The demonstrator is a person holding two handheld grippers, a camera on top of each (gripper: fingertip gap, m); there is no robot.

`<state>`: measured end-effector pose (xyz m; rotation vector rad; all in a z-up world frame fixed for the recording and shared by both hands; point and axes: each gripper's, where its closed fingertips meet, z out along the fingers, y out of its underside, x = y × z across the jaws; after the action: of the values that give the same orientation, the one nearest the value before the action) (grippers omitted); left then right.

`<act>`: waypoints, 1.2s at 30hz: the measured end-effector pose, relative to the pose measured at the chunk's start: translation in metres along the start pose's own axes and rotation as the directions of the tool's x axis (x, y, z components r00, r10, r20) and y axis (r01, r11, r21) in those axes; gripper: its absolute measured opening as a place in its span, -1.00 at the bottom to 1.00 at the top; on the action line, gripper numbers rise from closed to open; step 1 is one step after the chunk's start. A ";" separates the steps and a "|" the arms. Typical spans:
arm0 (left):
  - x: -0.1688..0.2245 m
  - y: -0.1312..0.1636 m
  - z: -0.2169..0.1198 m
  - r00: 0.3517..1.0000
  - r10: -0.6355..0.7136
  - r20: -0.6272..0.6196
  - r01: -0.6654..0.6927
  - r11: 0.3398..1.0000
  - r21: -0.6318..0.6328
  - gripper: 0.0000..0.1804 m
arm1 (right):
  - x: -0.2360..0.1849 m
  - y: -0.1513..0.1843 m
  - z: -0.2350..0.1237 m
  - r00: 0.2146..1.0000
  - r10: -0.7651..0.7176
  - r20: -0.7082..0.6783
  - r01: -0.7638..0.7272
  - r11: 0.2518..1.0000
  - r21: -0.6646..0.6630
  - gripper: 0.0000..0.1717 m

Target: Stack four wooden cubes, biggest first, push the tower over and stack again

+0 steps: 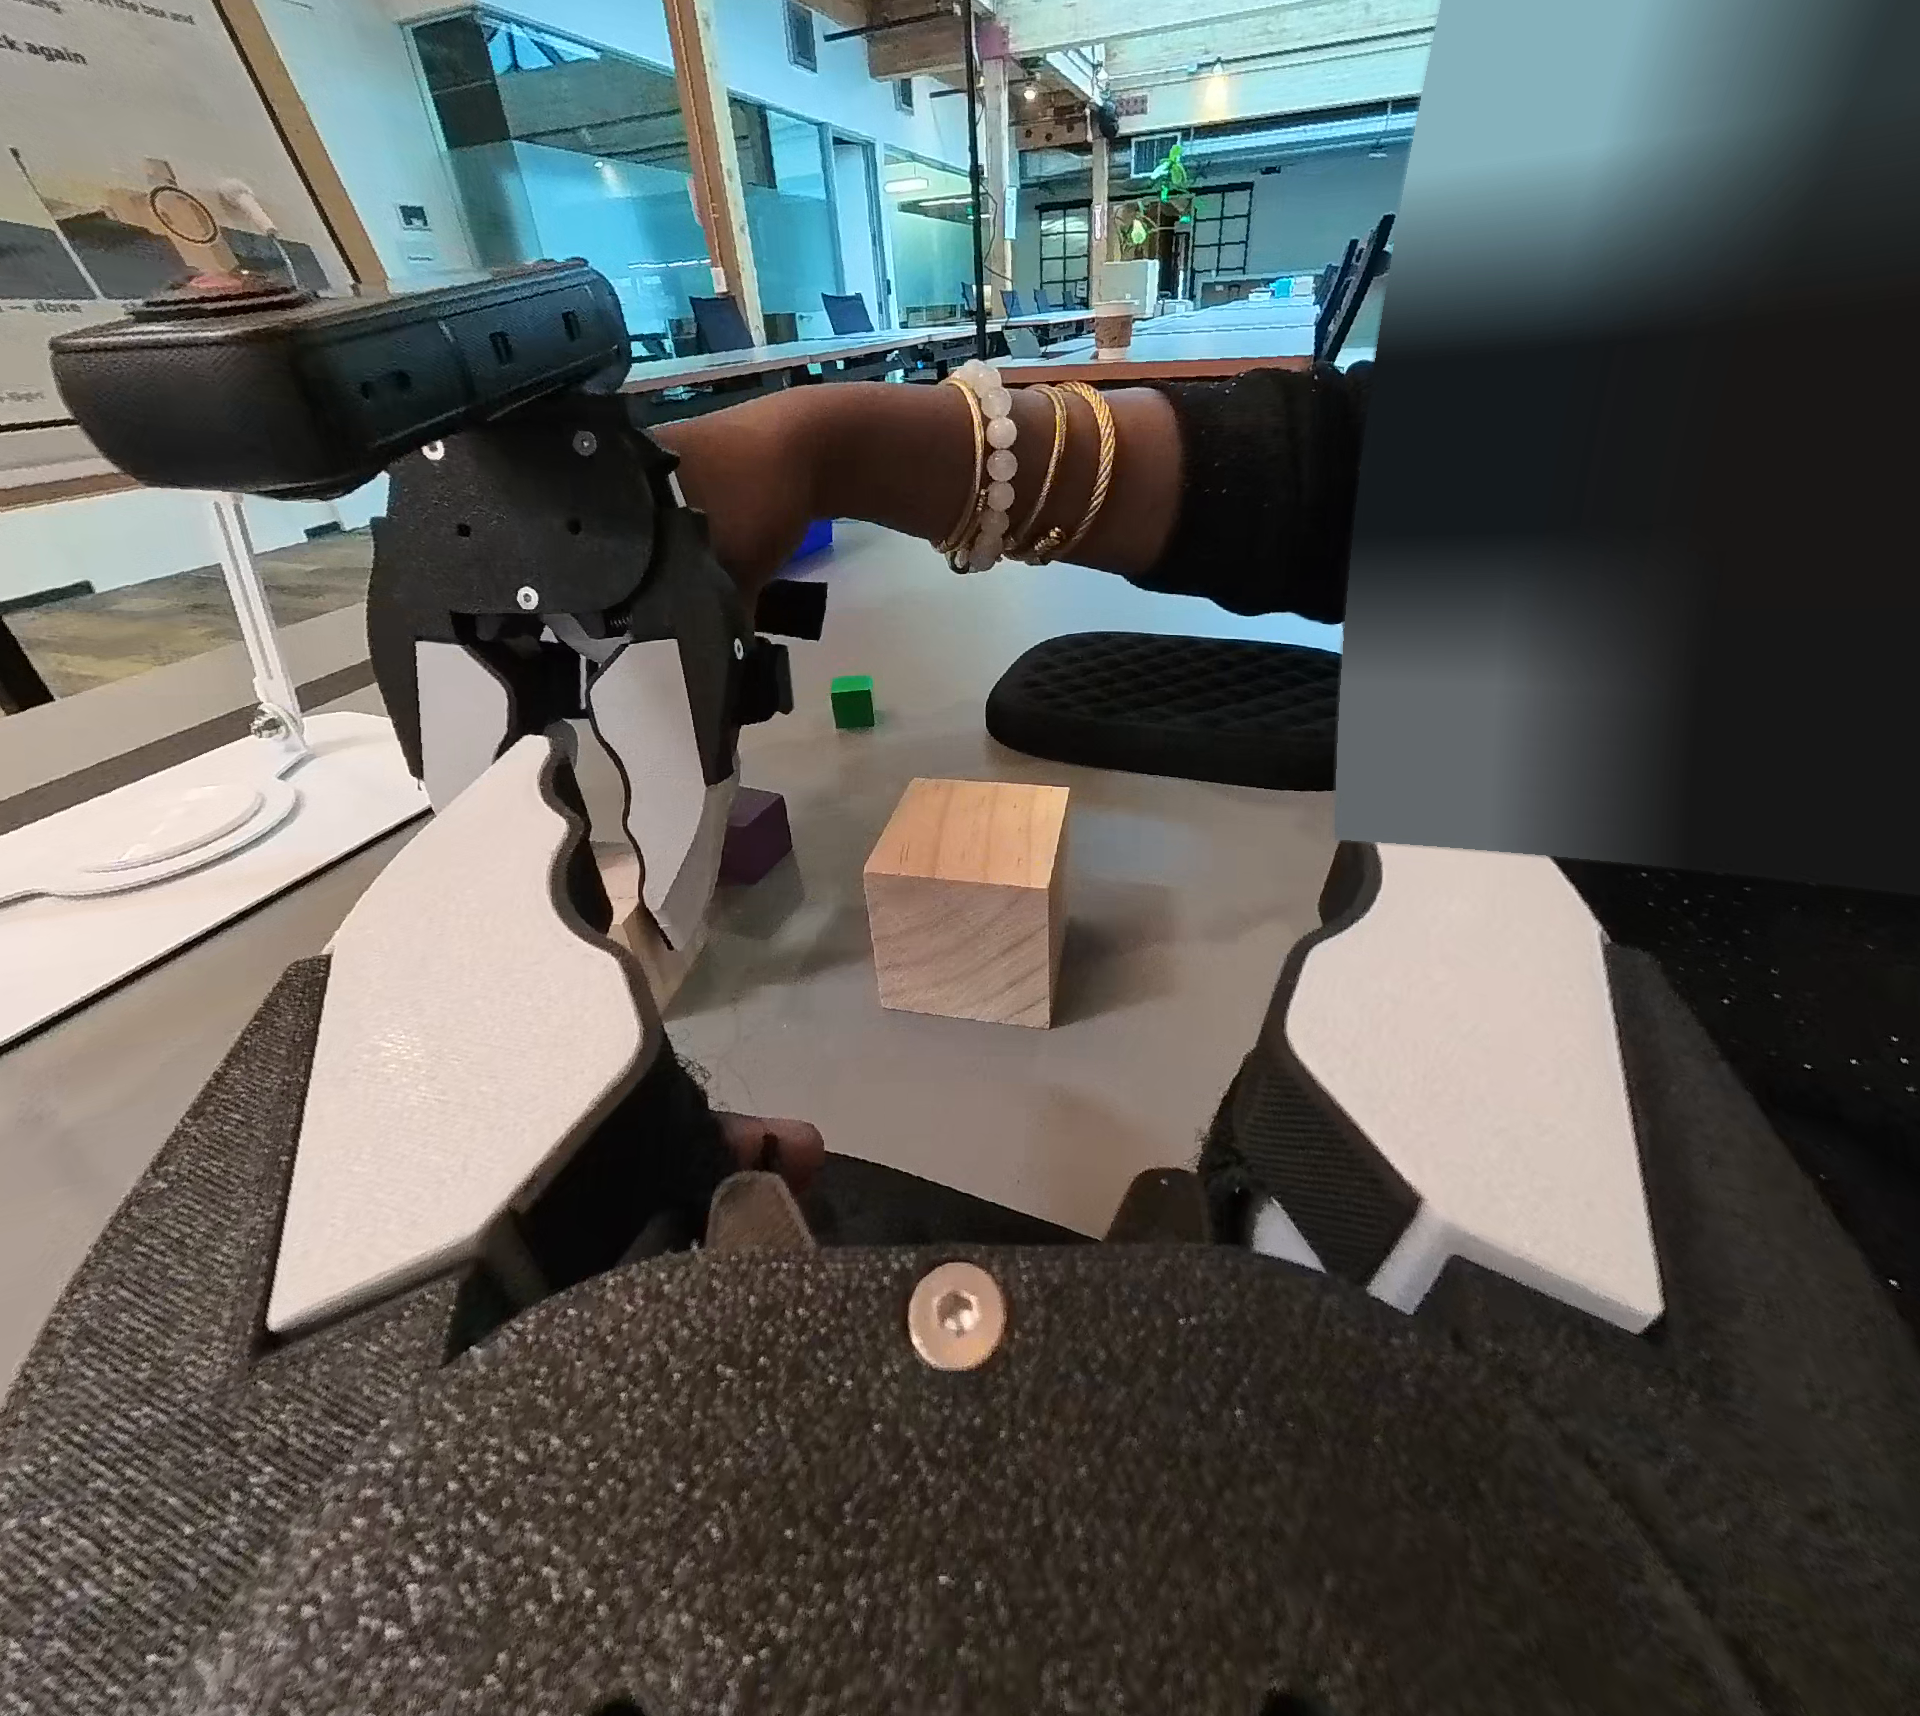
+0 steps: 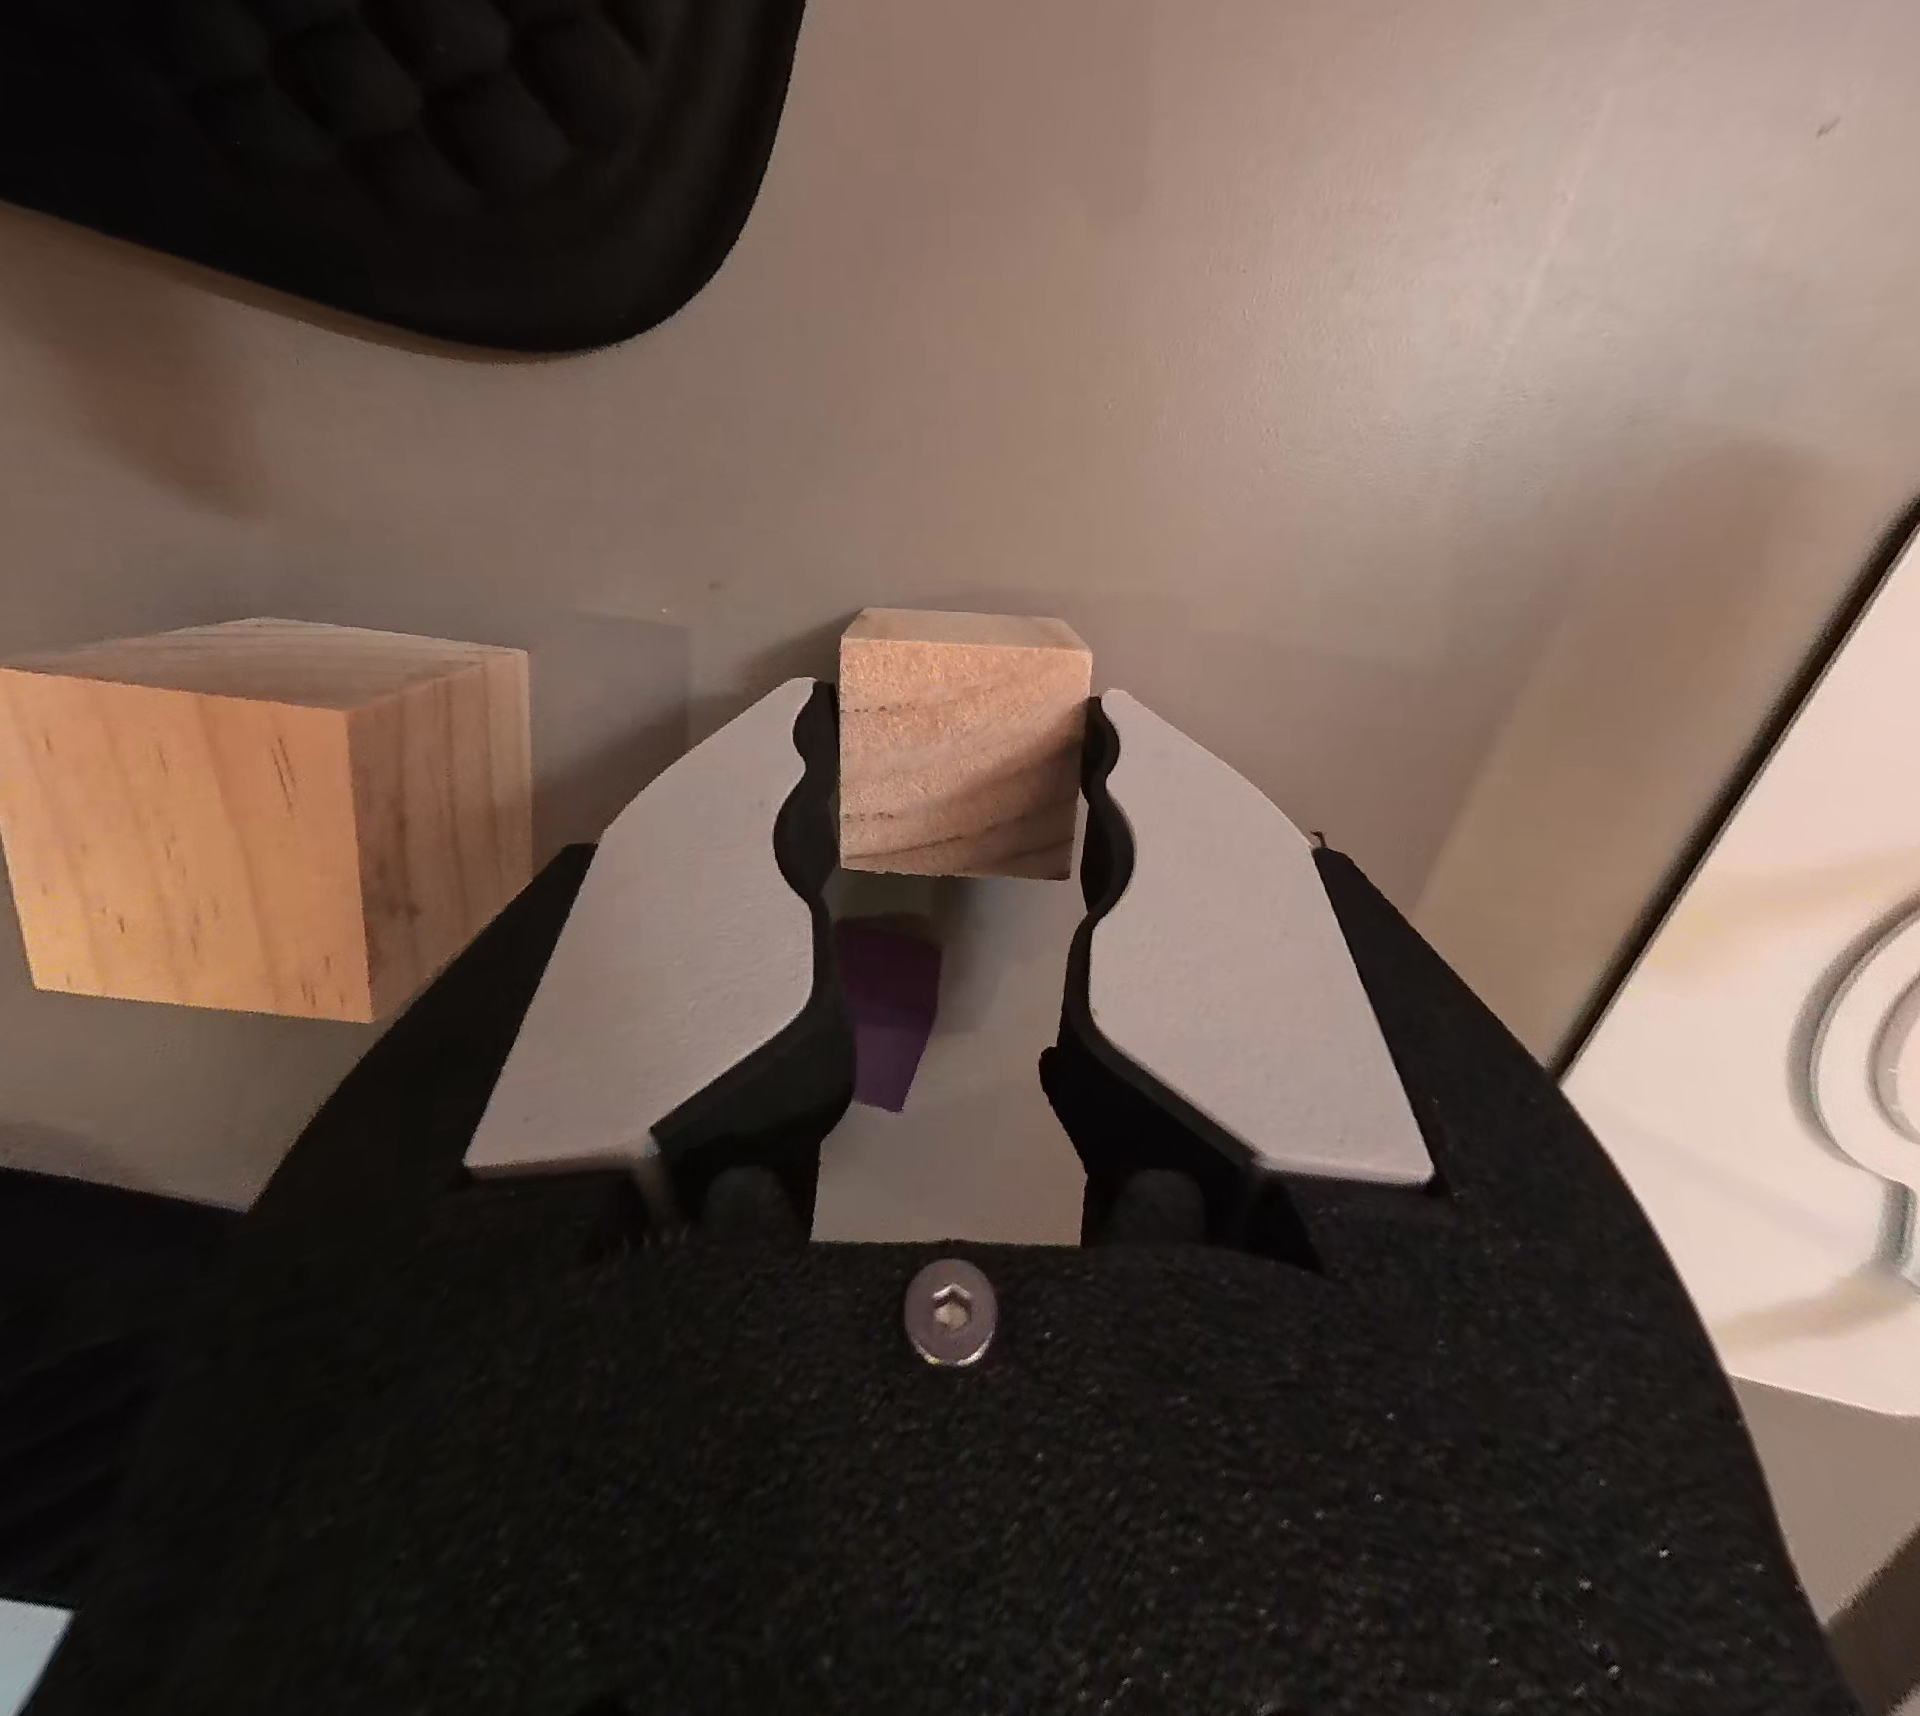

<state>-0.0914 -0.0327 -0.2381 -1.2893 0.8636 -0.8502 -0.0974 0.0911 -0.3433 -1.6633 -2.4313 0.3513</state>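
So, from my remote seat: left hand-held gripper (image 1: 966, 918) gaping wide, nothing held, large pale wooden cube (image 1: 966, 897) just ahead on grey worktop (image 1: 935, 1095). Right hand-held gripper (image 2: 961, 773) pinching small light wooden cube (image 2: 961, 741), pads pressing both sides; small purple block (image 2: 888, 1012) beneath. Black quilted pad (image 2: 364, 35) behind; open office hall beyond.

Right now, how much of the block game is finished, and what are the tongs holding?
Nothing looks stacked or sorted yet. The right tongs pinch a small pale wooden cube on both sides. The left tongs are wide open and hold nothing, with the big light wooden cube in front of them. That cube, the small purple block and the small green cube sit apart on the grey table.
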 end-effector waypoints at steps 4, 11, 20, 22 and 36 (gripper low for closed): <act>0.000 0.000 0.000 1.000 -0.002 0.001 0.002 1.000 0.001 0.49 | -0.005 -0.005 -0.010 1.000 -0.016 -0.017 0.016 0.999 0.032 -0.49; 0.000 0.000 0.000 1.000 0.001 0.001 -0.001 1.000 0.000 0.48 | -0.035 -0.014 -0.055 0.994 -0.081 -0.068 0.085 0.995 0.059 -0.49; 0.000 0.001 0.001 1.000 0.009 0.003 -0.009 1.000 -0.007 0.47 | -0.103 -0.023 -0.078 0.978 -0.204 0.038 0.200 0.975 0.092 -0.49; 0.000 0.001 0.001 1.000 0.011 0.004 -0.011 1.000 -0.007 0.47 | -0.112 -0.021 -0.076 0.969 -0.242 0.055 0.238 0.969 0.071 -0.49; 0.000 0.000 0.000 1.000 0.005 -0.002 -0.005 1.000 -0.003 0.46 | -0.117 -0.010 -0.062 0.930 -0.342 0.132 0.342 0.939 0.023 -0.49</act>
<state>-0.0909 -0.0327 -0.2385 -1.2893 0.8693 -0.8466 -0.0471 -0.0157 -0.2823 -1.2129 -2.7538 0.4205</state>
